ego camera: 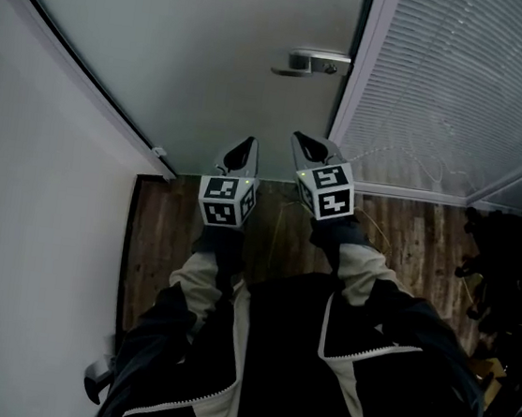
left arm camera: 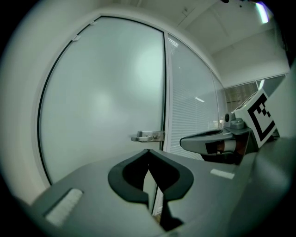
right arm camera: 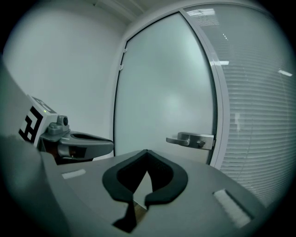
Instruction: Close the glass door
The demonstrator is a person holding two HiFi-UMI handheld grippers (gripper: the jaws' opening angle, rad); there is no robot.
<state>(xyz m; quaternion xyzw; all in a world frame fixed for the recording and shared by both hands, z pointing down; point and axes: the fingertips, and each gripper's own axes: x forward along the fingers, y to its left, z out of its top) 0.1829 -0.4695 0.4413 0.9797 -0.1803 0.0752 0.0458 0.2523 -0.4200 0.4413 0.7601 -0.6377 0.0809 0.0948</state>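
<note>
Straight ahead of both grippers, the frosted glass door [ego camera: 196, 44] is seen upright. It appears to sit shut against its frame [ego camera: 354, 63], though the latch edge is not shown sharply. Its lever handle [ego camera: 309, 63] is mounted at the edge beside that frame, beyond the gripper tips and clear of them. The left gripper [ego camera: 247, 145] is held just beside the right gripper [ego camera: 305, 142], and both are aimed at the door with no contact visible. Each gripper's jaws are pressed together with nothing caught between them. A slatted blind panel [ego camera: 465, 86] is set to the right of the frame, a white wall [ego camera: 38, 176] is seen to the left, and wooden floor [ego camera: 408, 240] lies below.
</note>
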